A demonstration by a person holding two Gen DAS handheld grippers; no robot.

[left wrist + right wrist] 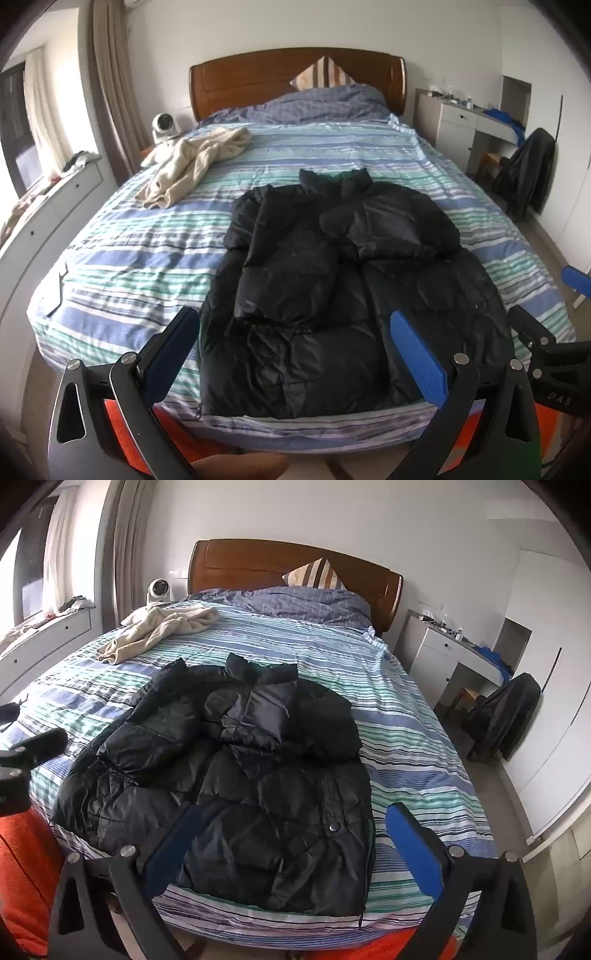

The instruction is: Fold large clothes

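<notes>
Left wrist view looks past the left tongs (293, 334), whose blue pads stand wide apart and hold nothing, down onto the black puffer jacket (332, 280). Its hem lies just inside the foot edge of the bed (110, 258), both sleeves folded across the chest. Right wrist view shows the right tongs (293, 829) just as wide and empty above the jacket's hem corner, with striped duvet bare to the right of the garment up to the bed's side edge. Orange fabric, perhaps the person's clothing, shows below the foot edge. Farther up the bed, well apart from the jacket, a crumpled cream garment (192, 166) lies near the left edge. Beyond it are the pillows (325, 92) and wooden headboard (258, 74). A white desk (443, 657) and a draped chair (506, 716) stand right of the bed.
</notes>
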